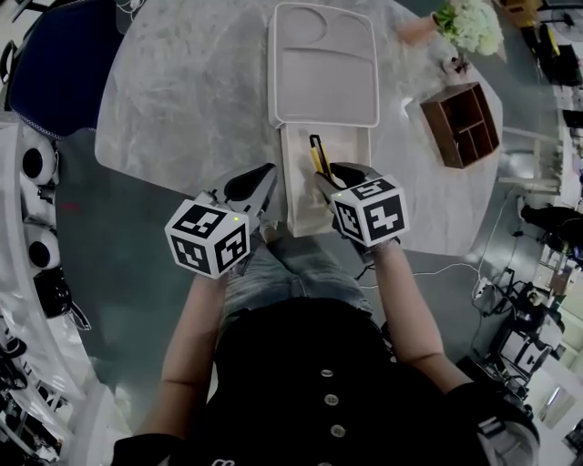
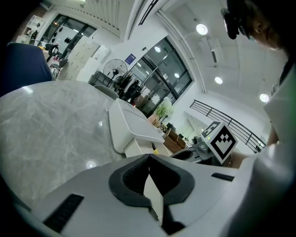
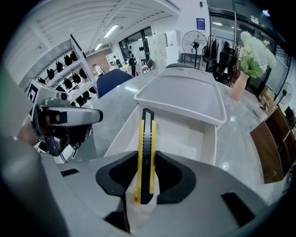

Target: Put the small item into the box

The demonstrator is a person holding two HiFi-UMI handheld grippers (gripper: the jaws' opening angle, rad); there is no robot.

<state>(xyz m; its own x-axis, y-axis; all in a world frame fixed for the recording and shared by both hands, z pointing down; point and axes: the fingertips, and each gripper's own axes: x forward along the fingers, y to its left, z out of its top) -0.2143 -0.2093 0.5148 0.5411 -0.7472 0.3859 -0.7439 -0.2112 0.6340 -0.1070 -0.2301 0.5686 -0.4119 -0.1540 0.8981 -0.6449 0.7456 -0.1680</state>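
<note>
A yellow and black utility knife (image 3: 147, 152) stands upright between the pads of my right gripper (image 3: 147, 185), which is shut on it. In the head view the knife (image 1: 316, 155) hangs over the near end of the open white box (image 1: 351, 196), whose lid (image 1: 323, 64) lies back on the far side. The box's inside (image 3: 194, 136) shows just past the knife. My left gripper (image 1: 264, 182) hovers by the box's left wall, jaws closed with nothing in them (image 2: 149, 169).
The grey marble table (image 1: 182, 100) also carries a brown wooden organizer (image 1: 462, 123) at the right and white flowers in a vase (image 1: 469, 25) at the far right. A blue chair (image 1: 55, 64) stands beyond the table's left edge.
</note>
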